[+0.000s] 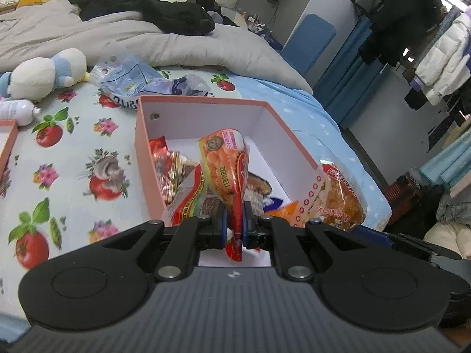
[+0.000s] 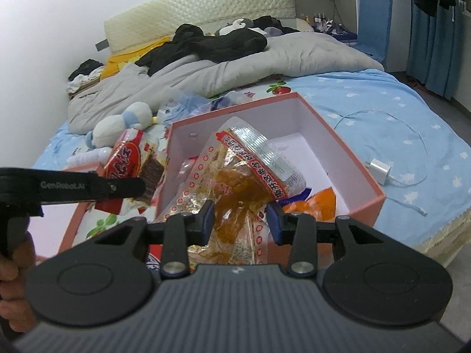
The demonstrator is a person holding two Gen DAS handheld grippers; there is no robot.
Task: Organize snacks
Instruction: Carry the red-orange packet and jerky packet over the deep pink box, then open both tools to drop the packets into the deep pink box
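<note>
My left gripper (image 1: 235, 229) is shut on the sealed edge of an orange and red snack packet (image 1: 226, 164), which stands up over the near part of the pink box (image 1: 206, 100). The box is white inside and holds several snack packets. My right gripper (image 2: 240, 220) is shut on a clear bag of orange dried snack (image 2: 235, 188), held over the near edge of the pink box (image 2: 338, 147). That bag (image 1: 338, 200) also shows at the box's right corner. At the left of the right wrist view, a black finger (image 2: 88, 189) of the left gripper pinches its packet (image 2: 132, 161).
The box sits on a fruit-print sheet on a bed. A pink lid (image 1: 6, 144) lies to the left. Beyond are a plush toy (image 1: 44, 73), a white bottle (image 1: 17, 111), blue bags (image 1: 132, 79) and a grey duvet. A charger with cable (image 2: 379, 170) lies right of the box.
</note>
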